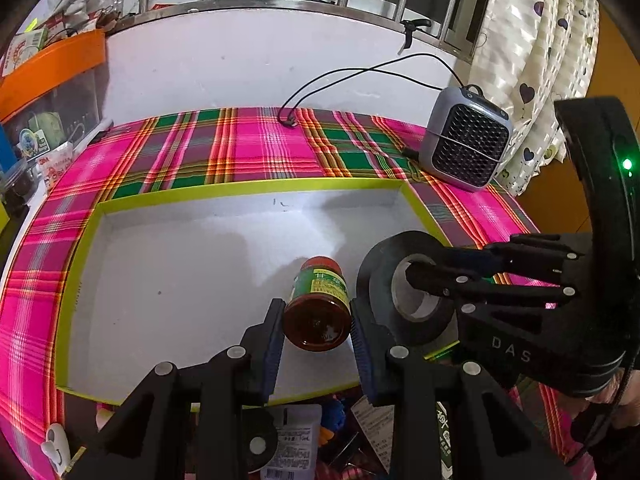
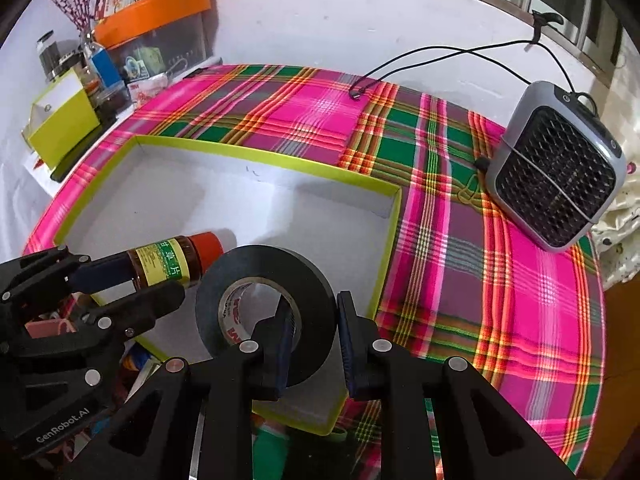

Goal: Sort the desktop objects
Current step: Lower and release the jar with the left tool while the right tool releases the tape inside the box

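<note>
The amber bottle (image 1: 318, 312), with its red cap and green-and-yellow label, is being held base-first between the blue pads of the left gripper (image 1: 318, 340). The jaws are standing at a medium width, closed on the bottle's lower body. The bottle is lying nearly level, cap pointing away from the gripper, and is hanging over the near part of the shallow lime-edged box (image 1: 248, 188).

Just beside it, the roll of black tape (image 2: 266, 312) is being carried by the right gripper (image 2: 312, 344). One finger is passing through the roll's core and the other is pressing on the outer face, so the jaws are standing narrow, clamped across the tape wall. The roll is standing on edge over the box's near right corner.

Both grippers are pointing steeply downward and forward into the box, the left one to the left of the right one, close together but apart.

The box's white floor is lying open ahead of and to the left of both items. Its walls are low. The box is sitting on a pink-and-green plaid tablecloth (image 2: 500, 280). A small grey desktop fan (image 2: 556, 176) is standing well apart, beyond the box's far right corner, with a black cable (image 2: 440, 54) running from it. An orange-lidded storage bin (image 2: 156, 12) is standing at the far left against the wall.
</note>
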Tool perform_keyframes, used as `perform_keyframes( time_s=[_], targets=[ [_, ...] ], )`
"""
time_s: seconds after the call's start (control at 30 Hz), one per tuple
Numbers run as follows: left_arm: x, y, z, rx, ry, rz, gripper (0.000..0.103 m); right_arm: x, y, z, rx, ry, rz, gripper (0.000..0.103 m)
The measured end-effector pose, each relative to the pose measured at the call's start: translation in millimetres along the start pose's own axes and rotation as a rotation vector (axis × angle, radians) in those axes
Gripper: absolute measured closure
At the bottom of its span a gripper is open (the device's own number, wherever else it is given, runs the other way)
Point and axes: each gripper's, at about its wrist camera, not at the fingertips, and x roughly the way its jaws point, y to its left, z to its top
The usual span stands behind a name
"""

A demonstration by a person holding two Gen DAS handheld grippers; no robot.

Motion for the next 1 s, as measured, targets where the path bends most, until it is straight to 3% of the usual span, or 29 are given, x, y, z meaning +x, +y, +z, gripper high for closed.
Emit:
perform_keyframes(
  time_s=[0.6, 1.0],
  targets=[
    [9.5, -1.8, -4.0, -0.022, 0.055, -0.067, 0.070, -5.3, 1.8, 0.7, -0.035, -0.012, -0.046, 0.078],
    [5.6, -1.8, -3.8, -0.057, 0.063, -0.133, 0.070, -33.7, -19.0, -14.8, 0.072, -0.078, -0.040, 0.077]
  ],
)
